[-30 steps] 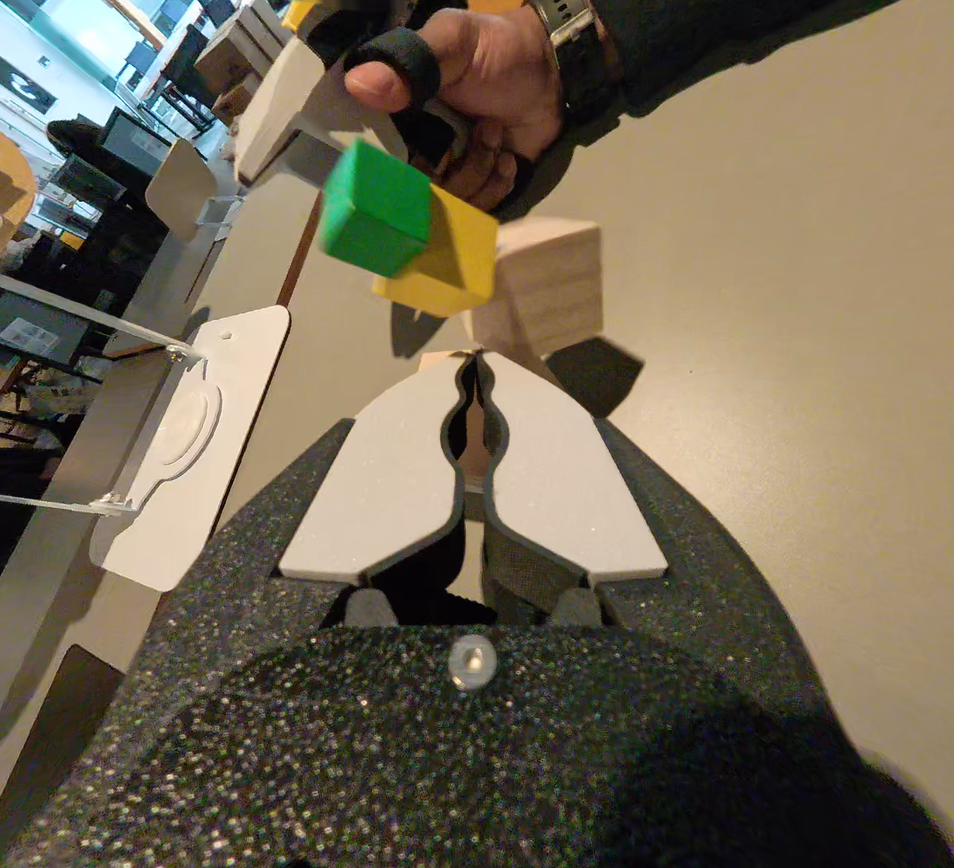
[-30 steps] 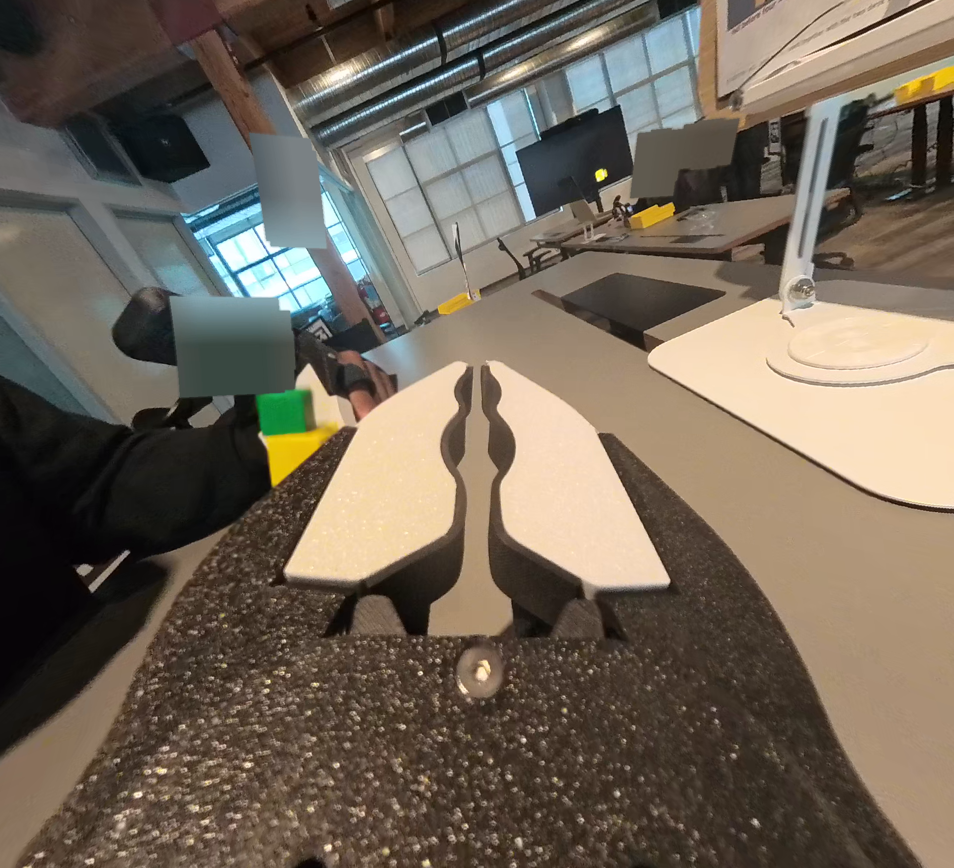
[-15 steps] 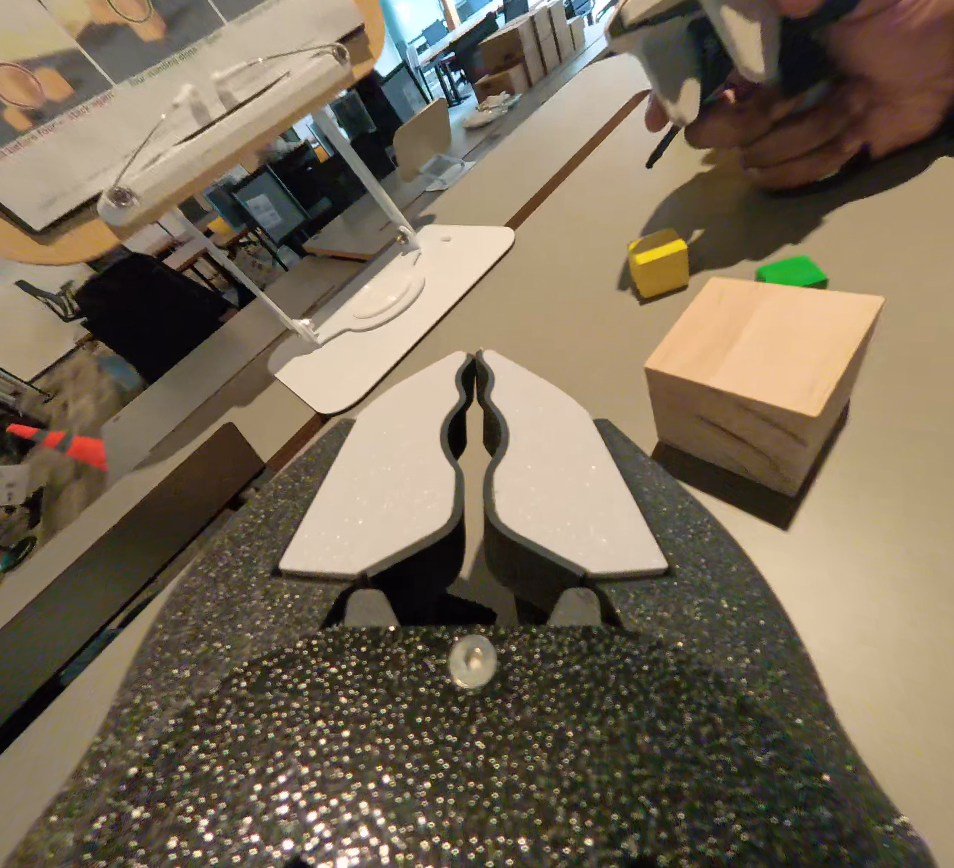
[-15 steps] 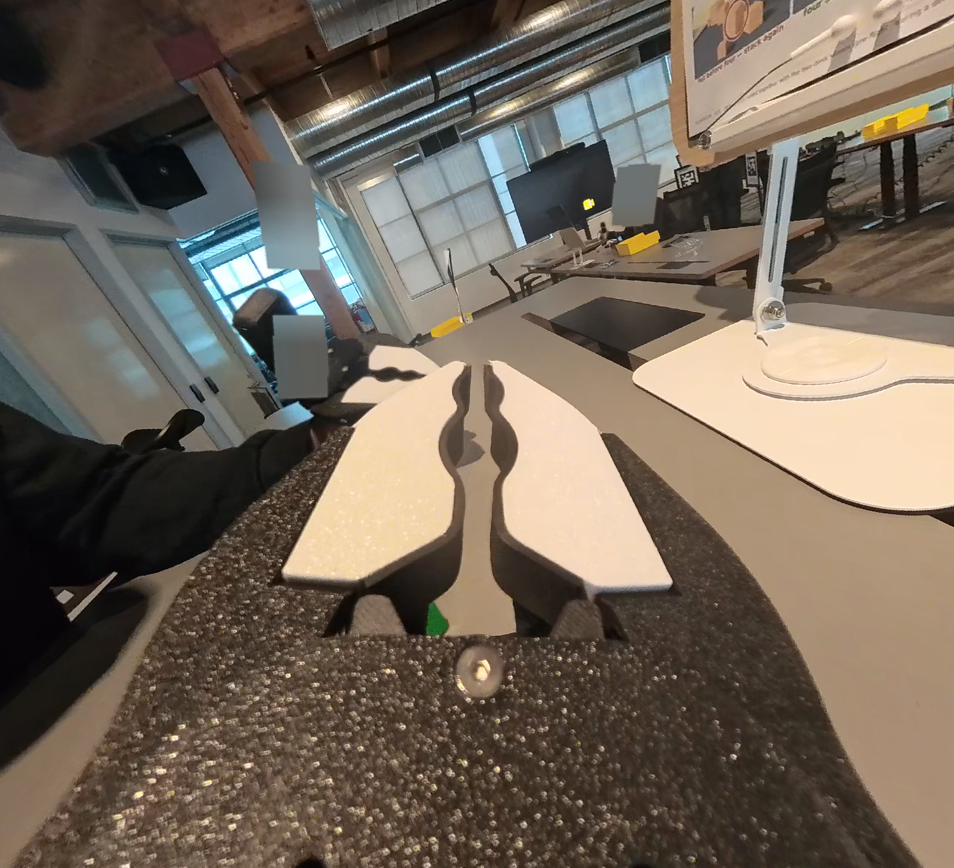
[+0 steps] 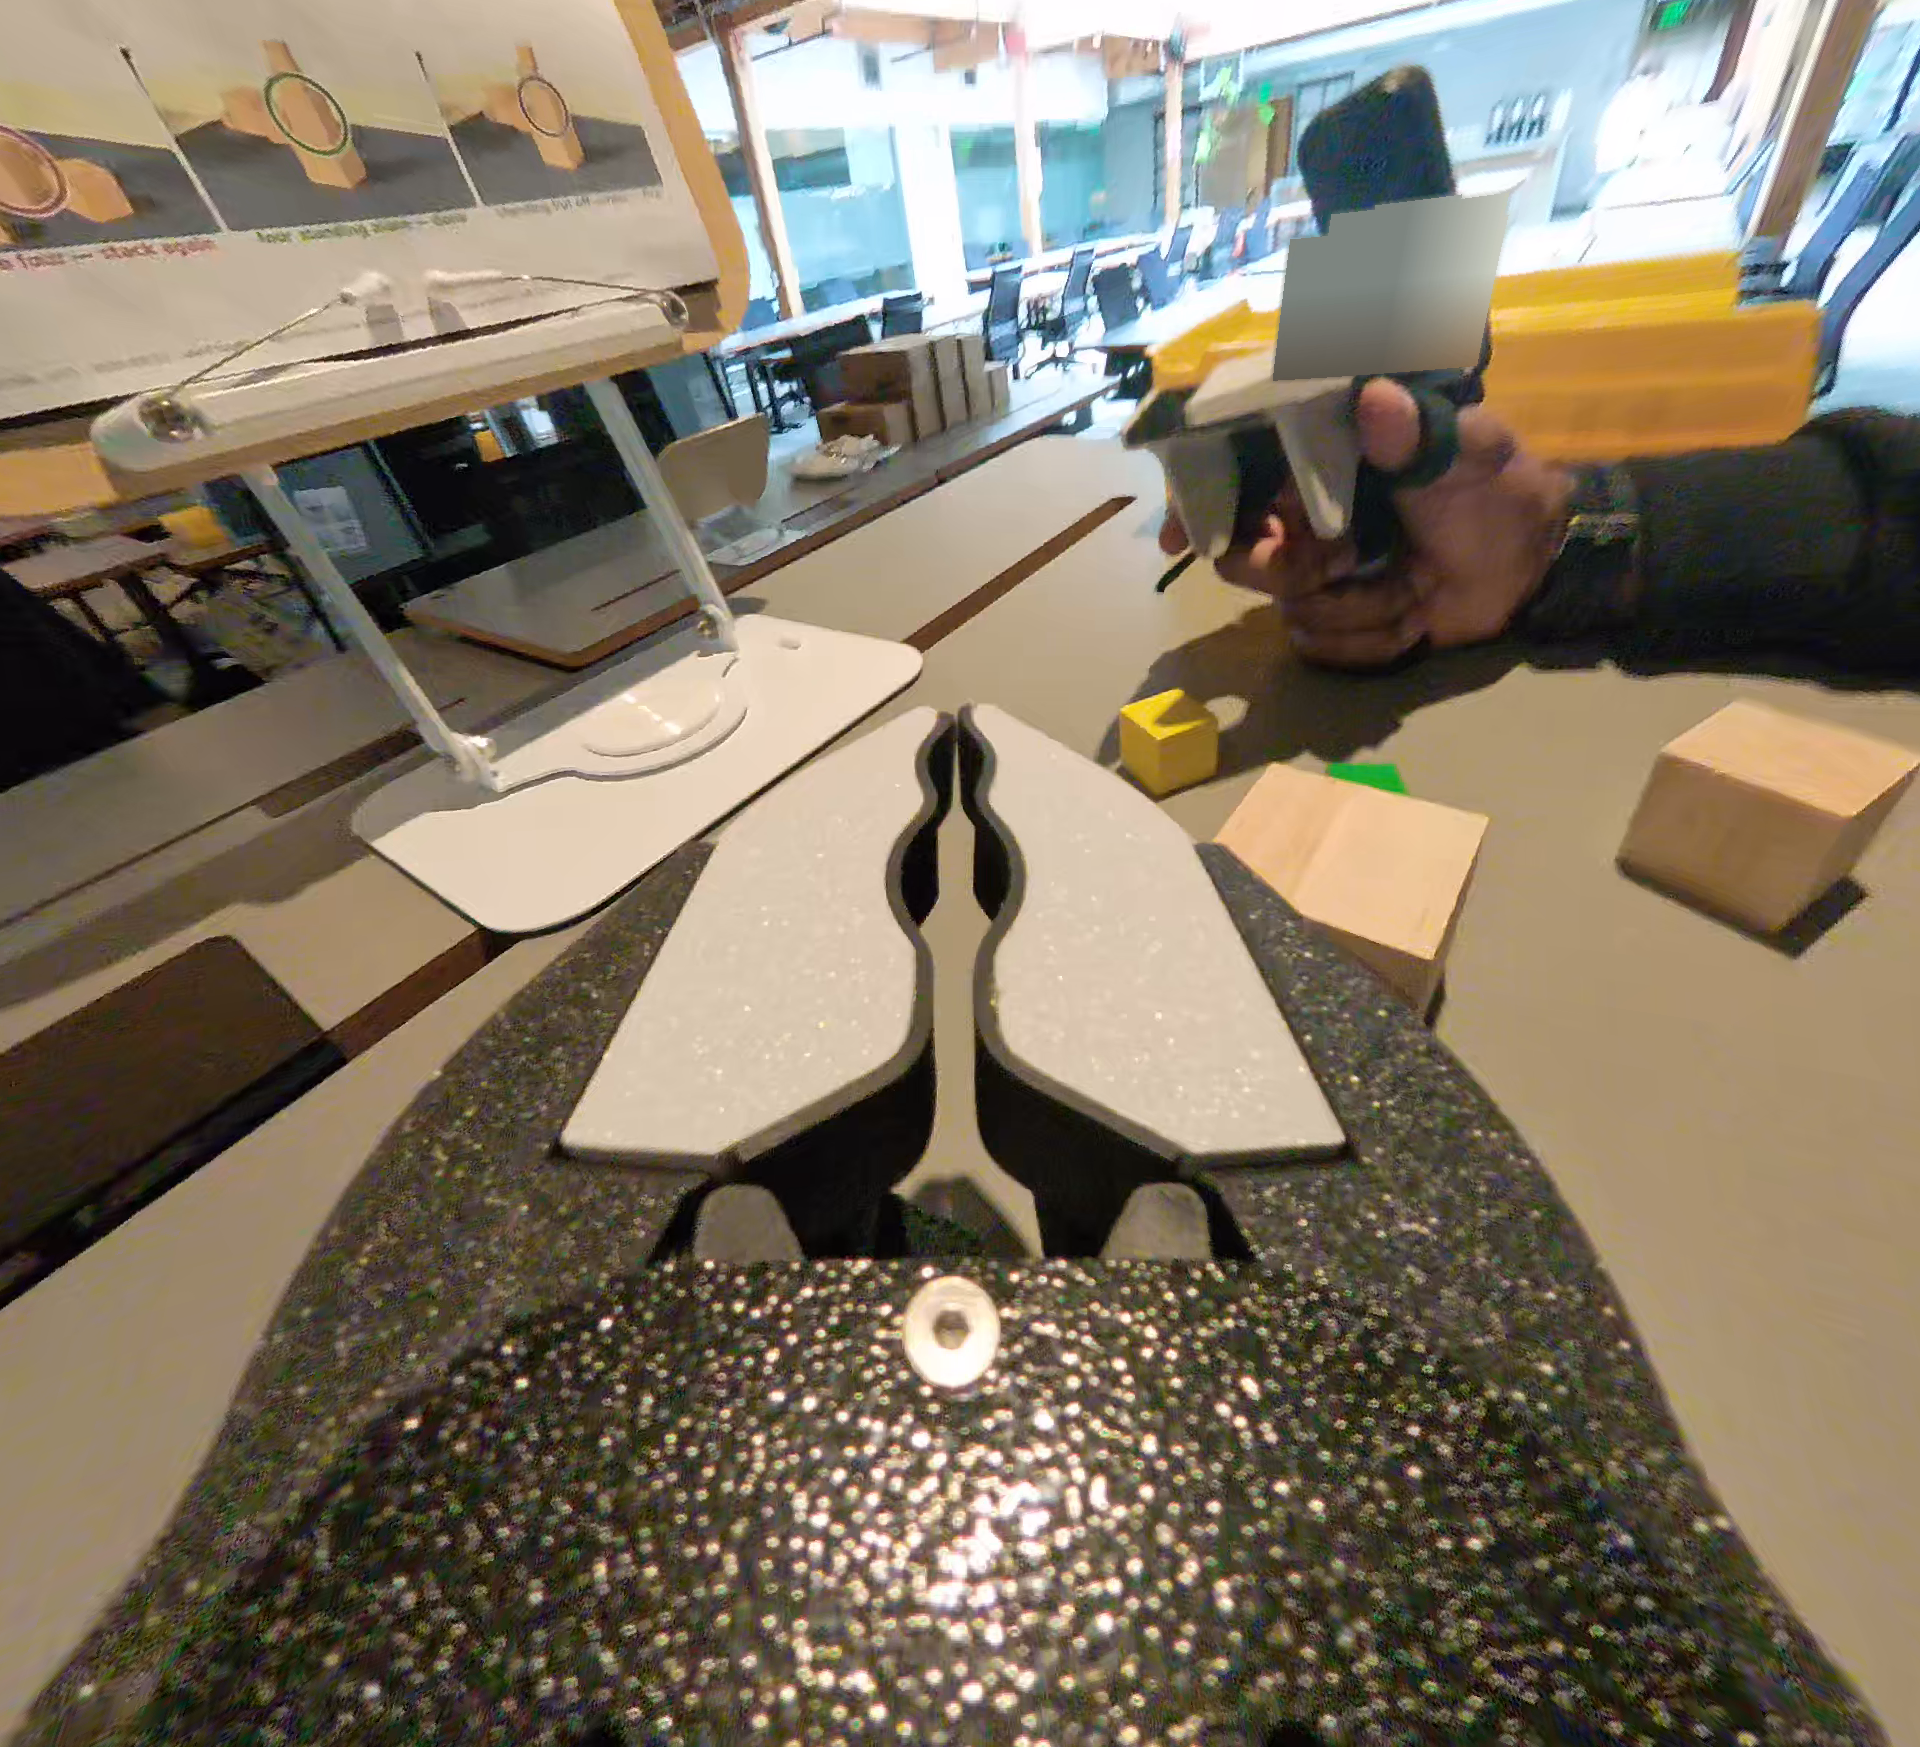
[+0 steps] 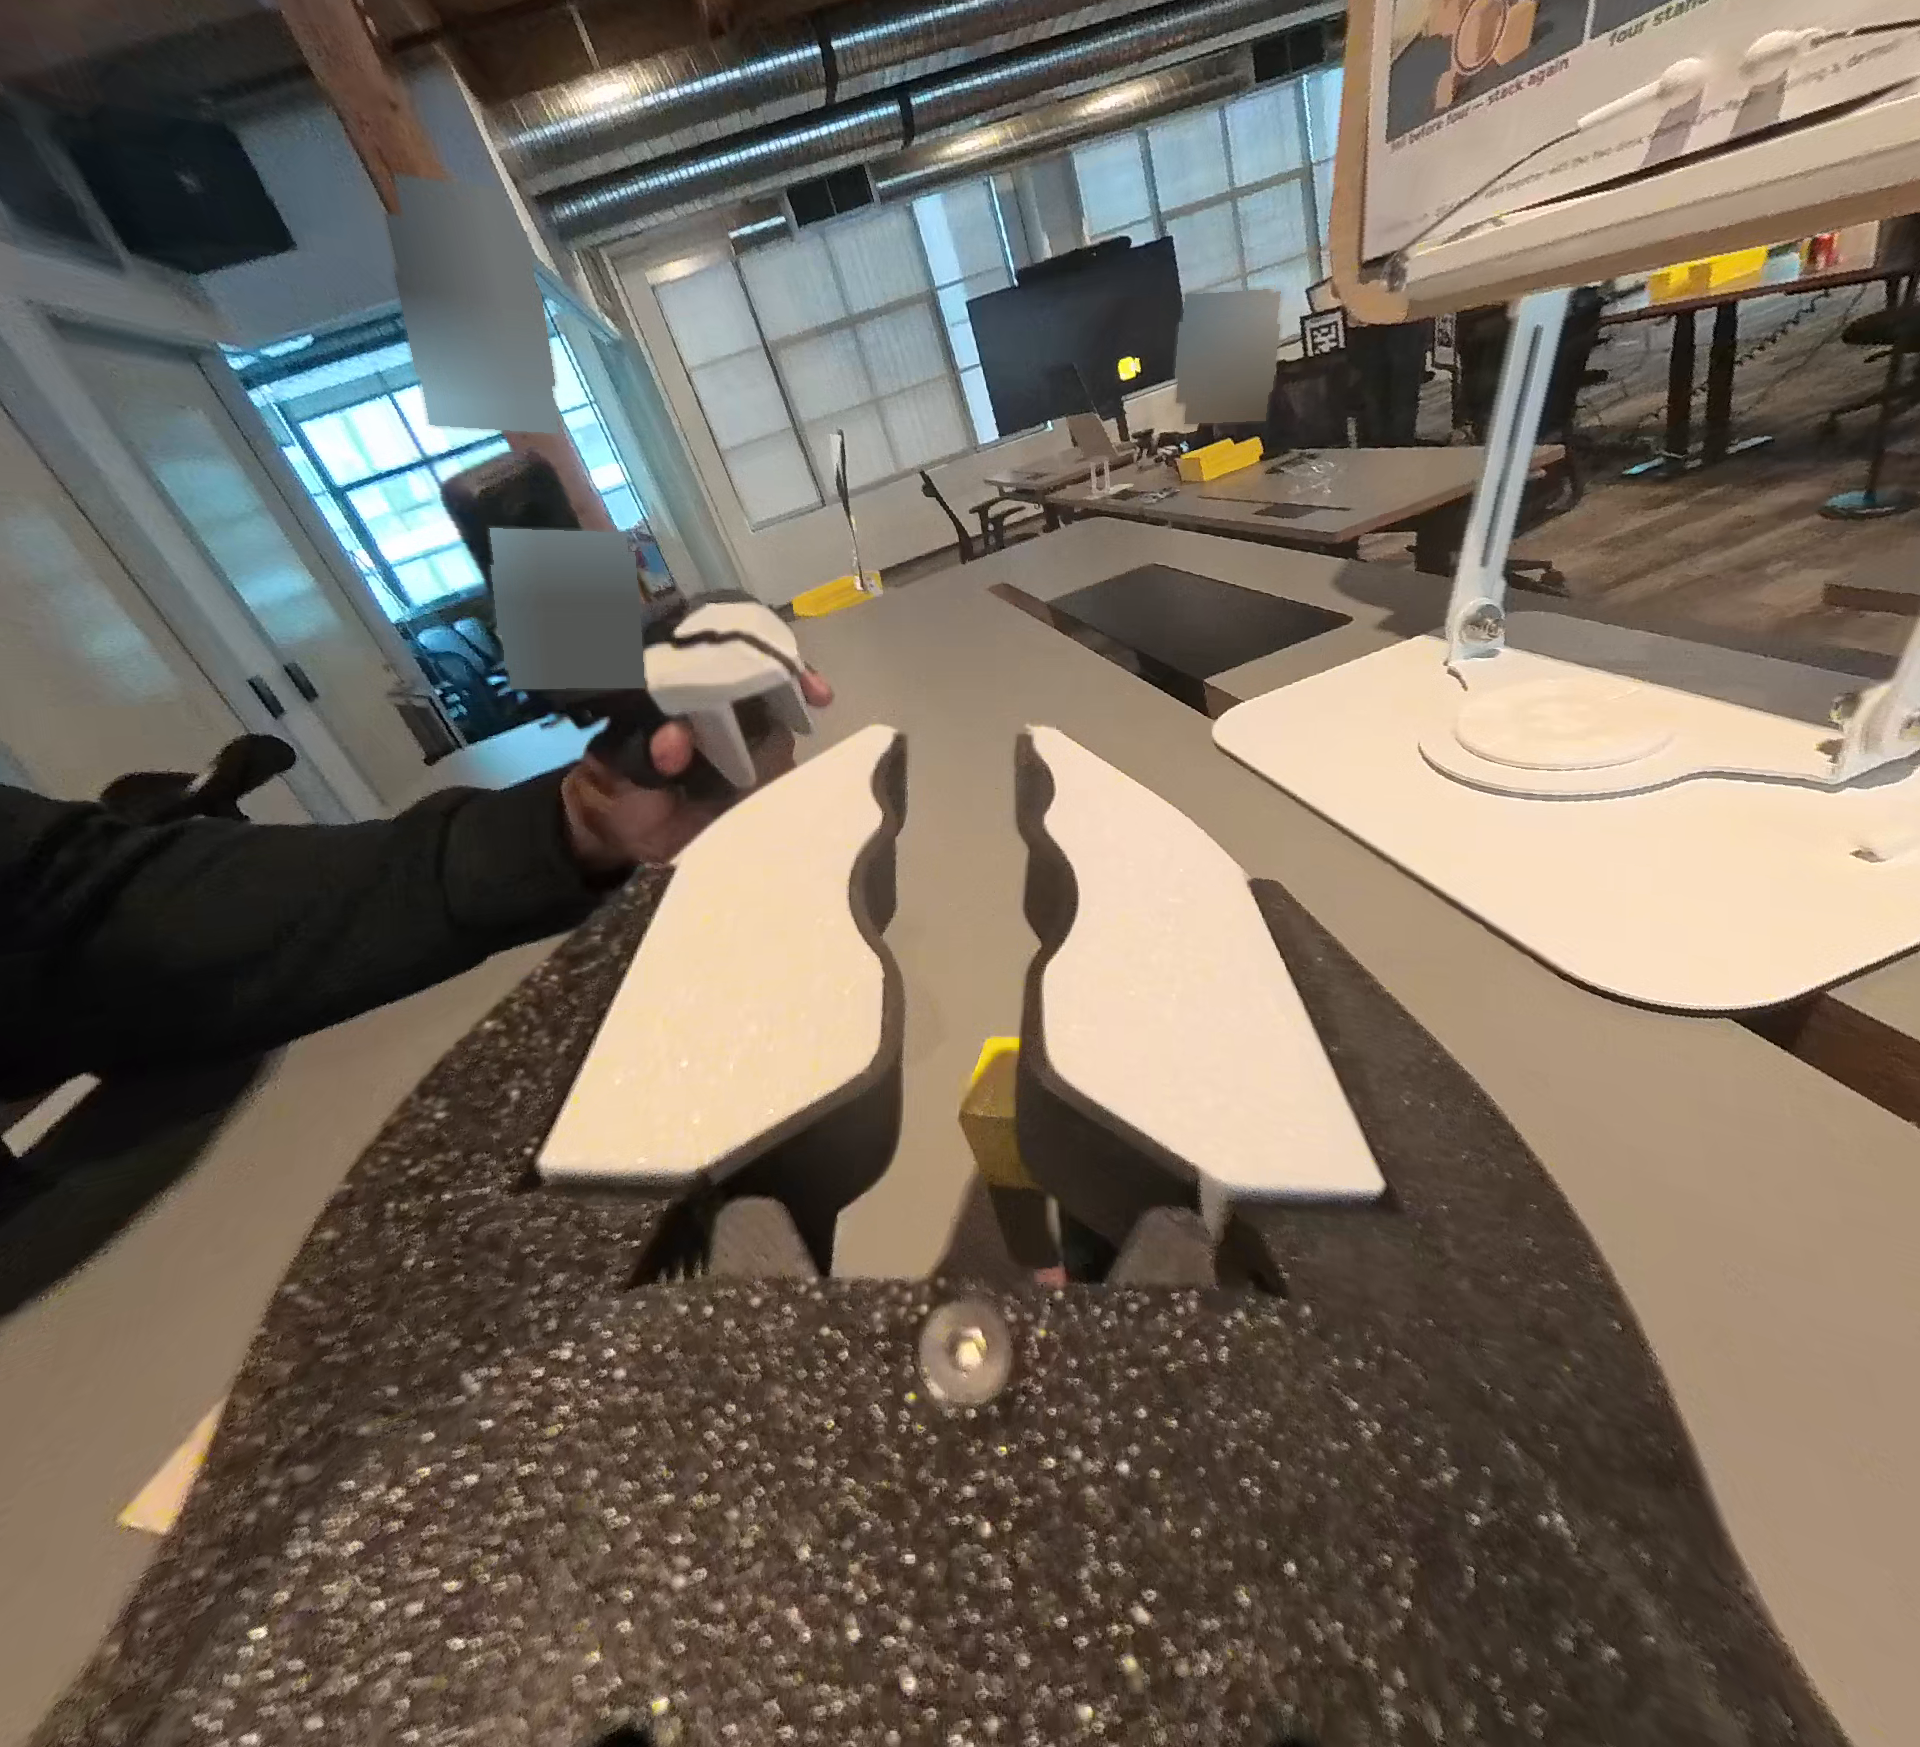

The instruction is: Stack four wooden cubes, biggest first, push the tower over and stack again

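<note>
A second ago the cubes were tumbling from the tower; now all four lie apart on the grey surface (image 5: 1662, 1230), so the push is done and, I think, the second stacking begins. The left tool (image 5: 956, 731) has its jaws nearly together and empty. The right tool (image 6: 961, 747) has opened since then, holding nothing, with the yellow cube (image 5: 1169, 741) just under it. The green cube (image 5: 1363, 775) is half hidden behind the nearer wooden cube (image 5: 1351, 856); the other wooden cube (image 5: 1756, 809) sits further right. The white stand (image 5: 623, 762) is at the left, not in the way.
</note>
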The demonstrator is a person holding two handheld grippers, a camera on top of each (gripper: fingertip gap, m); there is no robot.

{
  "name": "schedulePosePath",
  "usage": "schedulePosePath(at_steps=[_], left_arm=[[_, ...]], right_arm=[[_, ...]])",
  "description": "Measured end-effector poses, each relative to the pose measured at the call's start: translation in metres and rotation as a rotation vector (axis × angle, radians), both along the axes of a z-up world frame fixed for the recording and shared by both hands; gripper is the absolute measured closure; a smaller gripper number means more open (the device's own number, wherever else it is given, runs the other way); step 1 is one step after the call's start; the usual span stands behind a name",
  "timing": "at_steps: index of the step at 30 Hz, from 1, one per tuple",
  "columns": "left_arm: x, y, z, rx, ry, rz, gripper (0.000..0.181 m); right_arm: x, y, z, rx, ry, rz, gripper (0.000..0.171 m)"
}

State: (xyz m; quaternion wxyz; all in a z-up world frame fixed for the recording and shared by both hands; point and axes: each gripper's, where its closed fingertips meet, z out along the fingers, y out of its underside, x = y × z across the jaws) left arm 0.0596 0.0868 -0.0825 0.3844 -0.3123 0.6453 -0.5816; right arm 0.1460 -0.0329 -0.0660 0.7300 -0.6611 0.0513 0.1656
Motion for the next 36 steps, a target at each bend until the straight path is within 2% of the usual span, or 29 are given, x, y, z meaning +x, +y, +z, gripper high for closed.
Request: schedulePosePath(at_steps=[1,6,10,19,25,30,36], left_arm=[[-0.001,0.001,0.002,-0.026,-0.002,-0.014,0.179],[-0.001,0.002,0.007,-0.076,-0.012,-0.060,0.167],[0.000,0.004,0.007,-0.097,0.003,-0.062,0.159],[0.000,0.006,0.008,-0.112,0.002,-0.062,0.159],[0.003,0.006,0.007,-0.114,0.011,-0.063,0.160],[0.006,0.001,0.005,-0.086,0.012,-0.068,0.163],[0.006,0.000,0.005,-0.076,0.010,-0.068,0.166]], right_arm=[[-0.002,0.001,-0.002,-0.012,-0.016,0.001,0.148],[-0.022,0.010,-0.013,-0.091,-0.134,0.052,0.130],[-0.039,0.007,-0.020,-0.144,-0.194,0.094,0.121],[-0.081,-0.043,-0.028,-0.209,-0.227,-0.021,0.120],[-0.138,-0.078,-0.047,-0.349,-0.267,-0.023,0.118],[-0.154,-0.078,-0.073,-0.548,-0.395,-0.051,0.115],[-0.148,-0.074,-0.087,-0.656,-0.392,-0.077,0.110]])
